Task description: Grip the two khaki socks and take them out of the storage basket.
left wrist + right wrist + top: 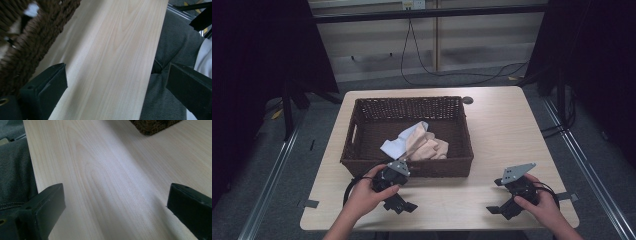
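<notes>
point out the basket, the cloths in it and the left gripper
basket [412, 167], high view, on its woven front wall
cloths [424, 145], high view, on the beige cloth in the middle of the pile
left gripper [404, 206], high view, midway between the tips of its open black fingers

Dark brown woven basket [362, 120]; white and beige cloths [419, 143]; pale wood-grain table [507, 130]; black tools.

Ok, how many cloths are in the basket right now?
2 that I can tell: a white cloth toward the left and a peach cloth bunched beside it, touching, in the wicker basket. More may lie hidden underneath.
</notes>
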`<act>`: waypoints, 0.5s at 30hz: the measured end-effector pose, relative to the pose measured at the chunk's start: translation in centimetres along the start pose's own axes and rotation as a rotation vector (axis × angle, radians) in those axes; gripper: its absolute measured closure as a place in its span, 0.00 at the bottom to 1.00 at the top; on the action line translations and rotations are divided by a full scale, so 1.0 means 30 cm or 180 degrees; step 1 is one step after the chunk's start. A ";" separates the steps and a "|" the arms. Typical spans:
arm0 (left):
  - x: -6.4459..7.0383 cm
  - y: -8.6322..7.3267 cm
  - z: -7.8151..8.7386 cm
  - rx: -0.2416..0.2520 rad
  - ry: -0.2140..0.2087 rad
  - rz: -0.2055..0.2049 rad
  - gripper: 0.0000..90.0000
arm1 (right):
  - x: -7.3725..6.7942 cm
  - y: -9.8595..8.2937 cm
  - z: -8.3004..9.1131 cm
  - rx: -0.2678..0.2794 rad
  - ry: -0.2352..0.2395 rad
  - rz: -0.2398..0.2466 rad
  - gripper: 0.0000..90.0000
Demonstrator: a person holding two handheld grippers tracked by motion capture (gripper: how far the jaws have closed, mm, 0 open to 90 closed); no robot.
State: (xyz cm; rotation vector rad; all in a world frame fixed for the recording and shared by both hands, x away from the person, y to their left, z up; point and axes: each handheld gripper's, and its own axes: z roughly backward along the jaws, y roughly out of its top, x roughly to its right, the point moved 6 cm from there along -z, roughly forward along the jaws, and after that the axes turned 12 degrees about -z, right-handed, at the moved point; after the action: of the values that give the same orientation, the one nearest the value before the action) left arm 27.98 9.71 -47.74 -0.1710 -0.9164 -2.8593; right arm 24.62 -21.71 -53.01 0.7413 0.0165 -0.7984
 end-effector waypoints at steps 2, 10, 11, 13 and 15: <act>-0.001 0.012 0.016 -0.0034 0.0007 -0.0019 0.03 | -0.001 0.000 0.000 0.0000 -0.0001 0.0001 0.01; 0.002 0.085 0.081 -0.0005 -0.0088 -0.0016 0.03 | -0.007 0.001 -0.001 -0.0002 0.0006 0.0007 0.01; -0.001 0.090 0.089 -0.0017 -0.0101 -0.0030 0.03 | -0.007 0.001 -0.001 0.0000 0.0009 0.0007 0.01; -0.003 0.099 0.097 -0.0025 -0.0089 -0.0019 0.03 | -0.007 0.002 -0.001 0.0009 0.0012 0.0017 0.01; -0.009 0.117 0.114 -0.0047 -0.0101 -0.0033 0.03 | -0.005 0.001 0.000 0.0000 0.0007 0.0043 0.01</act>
State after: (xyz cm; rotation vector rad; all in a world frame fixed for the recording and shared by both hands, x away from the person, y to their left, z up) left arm 29.06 8.90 -43.01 -0.2144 -0.9049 -2.8816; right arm 24.52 -21.60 -52.94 0.7415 0.0135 -0.7846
